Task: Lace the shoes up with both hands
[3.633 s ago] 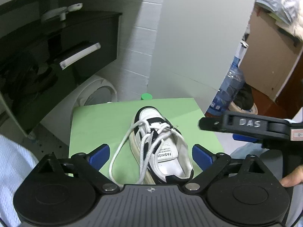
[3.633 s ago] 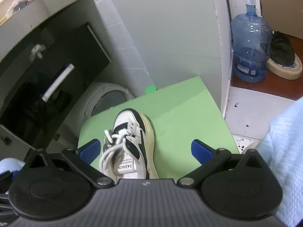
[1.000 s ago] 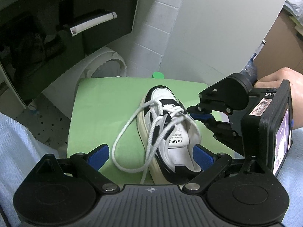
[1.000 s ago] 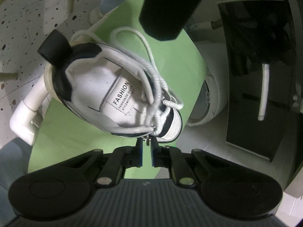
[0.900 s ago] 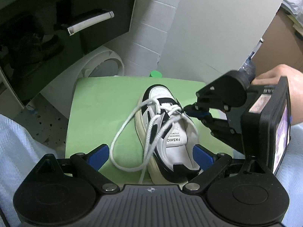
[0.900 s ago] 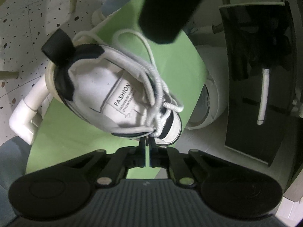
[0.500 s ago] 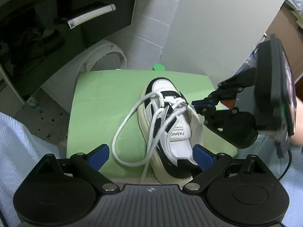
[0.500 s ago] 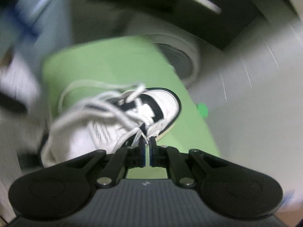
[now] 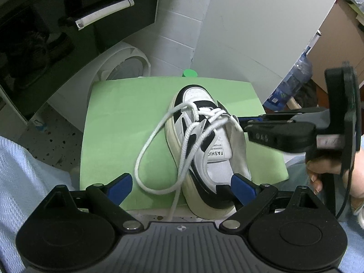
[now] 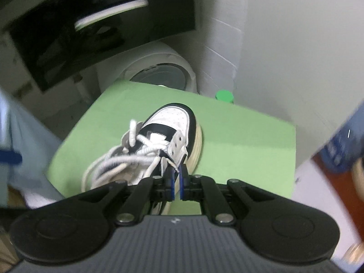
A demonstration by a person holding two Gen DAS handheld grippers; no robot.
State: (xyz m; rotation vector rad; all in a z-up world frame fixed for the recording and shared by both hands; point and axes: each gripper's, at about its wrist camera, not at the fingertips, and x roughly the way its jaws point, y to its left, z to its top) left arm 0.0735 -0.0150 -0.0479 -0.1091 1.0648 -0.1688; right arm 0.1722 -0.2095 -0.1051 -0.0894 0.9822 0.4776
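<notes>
A black and white shoe (image 9: 204, 145) sits on a green table (image 9: 127, 113), with its toe pointing away toward the wall and its heel close to the left gripper (image 9: 180, 187). The shoe has the word FASHION on its tongue. Its white lace (image 9: 159, 136) is loose. One long loop of lace lies on the green table on the left side of the shoe, and one end hangs down over the near edge. The left gripper has its blue fingers (image 9: 120, 187) spread wide apart, one on each side of the heel, and they hold nothing. The right gripper (image 10: 176, 180) comes in from the right side of the shoe, held by a hand (image 9: 329, 173). Its fingers are pressed almost together and pinch a thin bit of lace by the eyelets on the shoe's right side. A small green cap (image 9: 190, 73) sits just past the far edge of the table. A big blue water bottle (image 9: 293, 84) stands on the floor far off to the right.
</notes>
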